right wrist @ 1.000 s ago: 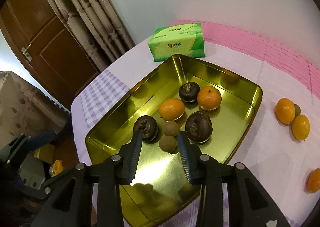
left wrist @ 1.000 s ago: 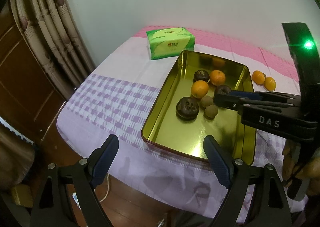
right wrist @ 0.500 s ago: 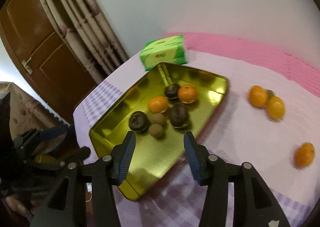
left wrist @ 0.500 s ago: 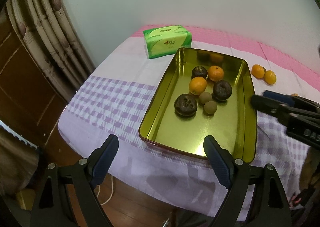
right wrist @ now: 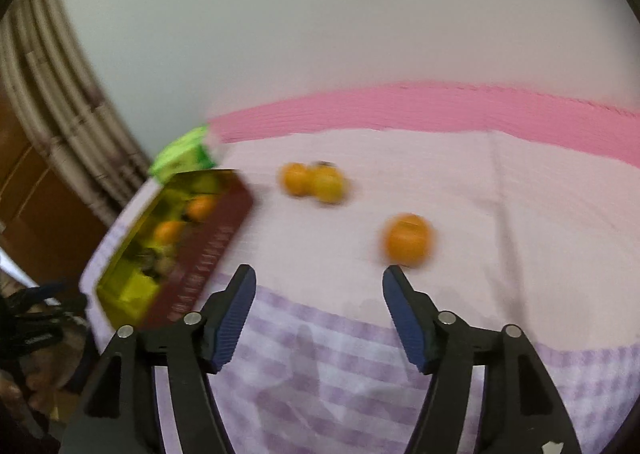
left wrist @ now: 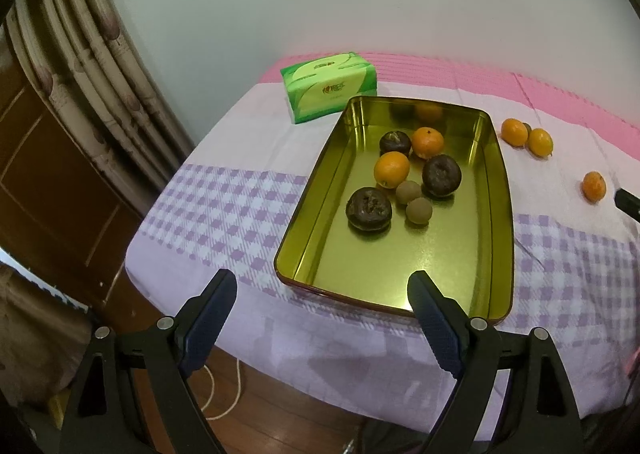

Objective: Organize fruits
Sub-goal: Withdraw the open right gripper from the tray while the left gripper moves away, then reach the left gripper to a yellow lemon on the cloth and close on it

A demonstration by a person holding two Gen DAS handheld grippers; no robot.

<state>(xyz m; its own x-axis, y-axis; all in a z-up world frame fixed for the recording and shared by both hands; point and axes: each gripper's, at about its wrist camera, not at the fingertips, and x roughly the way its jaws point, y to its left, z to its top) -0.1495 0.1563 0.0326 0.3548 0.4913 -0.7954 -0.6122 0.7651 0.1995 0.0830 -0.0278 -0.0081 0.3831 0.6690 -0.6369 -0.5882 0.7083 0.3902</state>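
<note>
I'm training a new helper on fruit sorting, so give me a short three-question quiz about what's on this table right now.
1. How many oranges lie on the tablecloth outside the gold tray?
2. True or false: the green tissue pack lies inside the tray.
3. The left claw is: A) open with nothing between its fingers; B) shut on an orange; C) shut on the tray's rim.

Key: 1) Three: a pair close together and one alone nearer the camera. 2) False; it lies on the cloth beyond the tray's far corner. 3) A.
</note>
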